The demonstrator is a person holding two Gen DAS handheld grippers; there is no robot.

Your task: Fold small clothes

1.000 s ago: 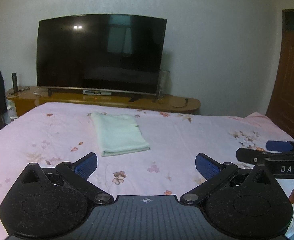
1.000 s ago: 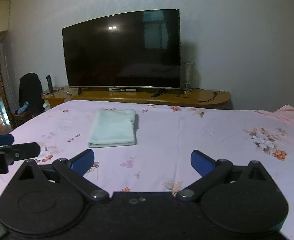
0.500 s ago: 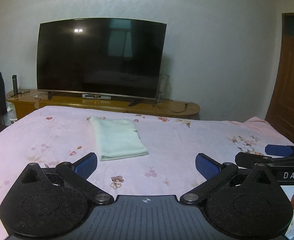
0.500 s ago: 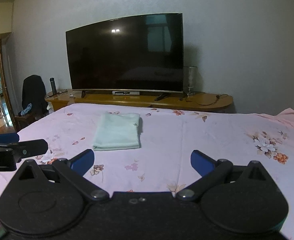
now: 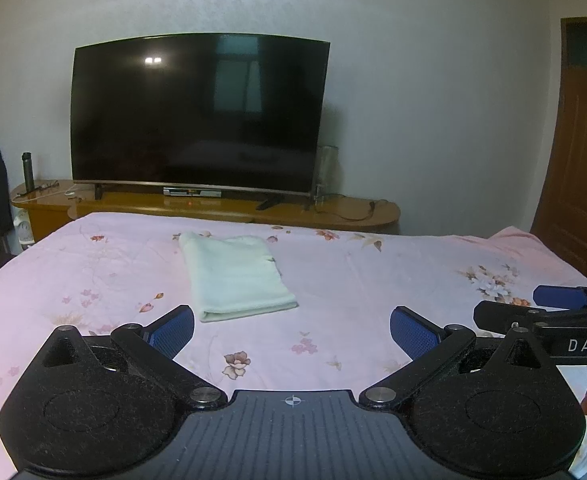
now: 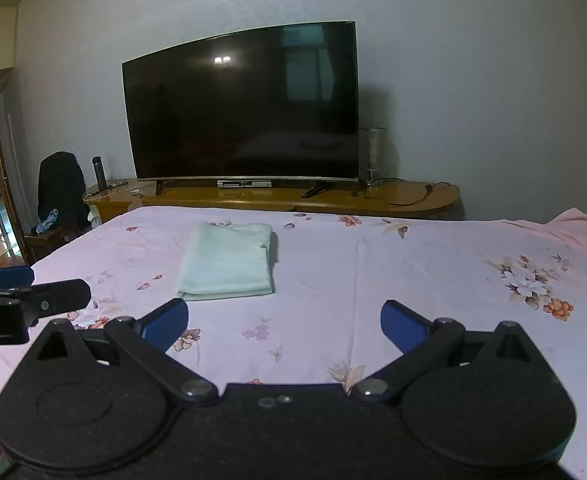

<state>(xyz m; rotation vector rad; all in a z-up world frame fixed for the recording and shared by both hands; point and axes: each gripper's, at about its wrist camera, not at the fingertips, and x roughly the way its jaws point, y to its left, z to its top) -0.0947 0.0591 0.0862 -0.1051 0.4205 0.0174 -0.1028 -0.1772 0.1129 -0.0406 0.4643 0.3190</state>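
A pale green folded cloth (image 5: 237,274) lies flat on the pink flowered bed (image 5: 373,280), toward its far left; it also shows in the right wrist view (image 6: 227,262). My left gripper (image 5: 291,330) is open and empty, held above the near part of the bed, well short of the cloth. My right gripper (image 6: 283,322) is open and empty, beside it to the right. Each gripper shows at the edge of the other's view: the right one (image 5: 533,308) and the left one (image 6: 33,288).
A large dark TV (image 5: 197,114) stands on a long wooden cabinet (image 5: 333,210) behind the bed. A brown door (image 5: 581,152) is at the right. A chair with dark clothes (image 6: 59,192) stands at the left by an open doorway.
Both grippers have pulled back and tilted up a little, so the cloth sits lower and farther off in view. Both stay open and empty.
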